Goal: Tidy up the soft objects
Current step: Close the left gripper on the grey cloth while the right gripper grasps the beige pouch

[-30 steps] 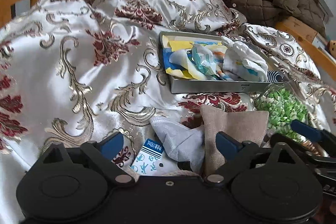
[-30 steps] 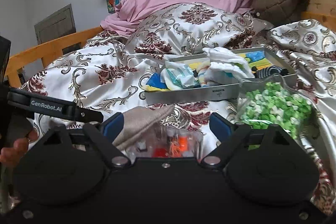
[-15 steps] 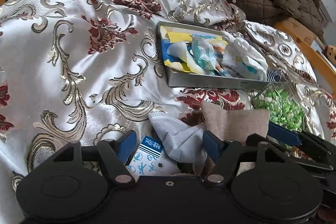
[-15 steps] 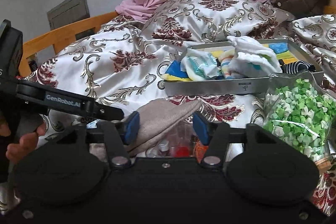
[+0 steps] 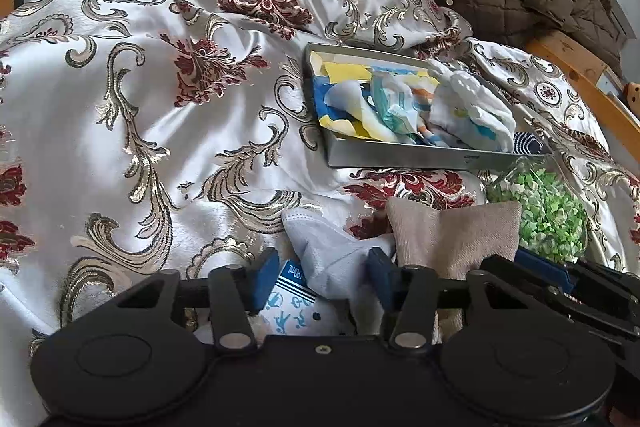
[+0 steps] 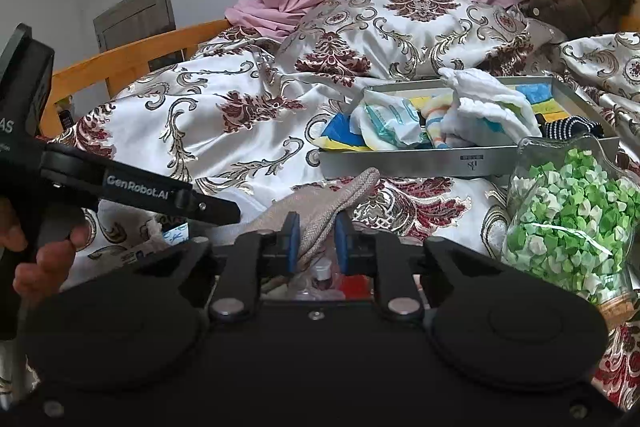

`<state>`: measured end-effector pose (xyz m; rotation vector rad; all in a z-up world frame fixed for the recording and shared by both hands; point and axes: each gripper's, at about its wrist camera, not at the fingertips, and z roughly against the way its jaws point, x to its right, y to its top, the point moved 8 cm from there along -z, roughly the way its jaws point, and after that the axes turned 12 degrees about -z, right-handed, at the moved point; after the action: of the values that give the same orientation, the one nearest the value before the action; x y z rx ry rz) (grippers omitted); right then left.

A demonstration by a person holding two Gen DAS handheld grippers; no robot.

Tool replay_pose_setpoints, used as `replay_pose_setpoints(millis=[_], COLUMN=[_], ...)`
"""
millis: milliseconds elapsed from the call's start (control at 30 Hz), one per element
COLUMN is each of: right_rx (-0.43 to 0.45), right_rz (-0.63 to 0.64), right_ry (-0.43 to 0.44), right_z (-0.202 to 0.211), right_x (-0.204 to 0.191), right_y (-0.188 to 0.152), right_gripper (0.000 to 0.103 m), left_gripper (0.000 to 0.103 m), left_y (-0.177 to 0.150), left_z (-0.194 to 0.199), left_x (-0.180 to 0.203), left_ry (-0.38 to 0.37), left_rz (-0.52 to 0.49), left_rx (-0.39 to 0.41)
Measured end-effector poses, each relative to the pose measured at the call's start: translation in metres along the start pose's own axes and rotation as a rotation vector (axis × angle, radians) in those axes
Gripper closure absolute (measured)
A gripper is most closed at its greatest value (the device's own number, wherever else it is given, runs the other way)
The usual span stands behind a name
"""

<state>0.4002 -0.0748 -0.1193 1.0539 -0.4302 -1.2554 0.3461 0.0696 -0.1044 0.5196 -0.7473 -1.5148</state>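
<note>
- The right tool [image 6: 316,241] has just been closing, and its 2 blue pads now pinch a fold of the beige cloth [image 6: 320,205], which lies on the bed [image 6: 248,131] in front of the tray [image 6: 400,161].
- The left tool [image 5: 322,281] has just been closing too — its jaws stand about half apart around the grey mask [image 5: 332,255]. The right pad touches the mask's edge; I cannot tell whether the left pad presses on it.
- Under the mask lies a white packet with blue print [image 5: 292,301].
- In the left view the beige cloth [image 5: 452,235] lies just beside the mask, on its right, with the right tool's black frame [image 5: 560,291] across its lower corner.
- The metal tray [image 5: 400,157] rests on the bed [image 5: 120,115] farther back and holds crumpled soft things — a white cloth [image 5: 472,111] on its right, yellow and blue pieces on its left.
- A clear bag of green and white bits [image 6: 572,223] lies near the tray's near right corner.
- A hand [image 6: 44,251] grips the left tool's handle at the left edge of the right view.
</note>
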Motion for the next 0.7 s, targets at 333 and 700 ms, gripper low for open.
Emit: replay_pose_setpoints(millis=[333,700], right_rx=[0.052,0.150], right_rz=[0.031,0.010], right_ry=[-0.002,-0.005], right_z=[0.010,0.035], right_x=[0.000,0.006], right_y=[0.005,0.030], right_gripper=[0.099,0.101], left_gripper=[0.079,0.095], left_y=[0.001,0.009], left_z=[0.005,0.022], left_x=[0.015,0.030], left_ry=[-0.011,0.004], left_rz=[-0.079,-0.175], left_rx=[0.026,0.116])
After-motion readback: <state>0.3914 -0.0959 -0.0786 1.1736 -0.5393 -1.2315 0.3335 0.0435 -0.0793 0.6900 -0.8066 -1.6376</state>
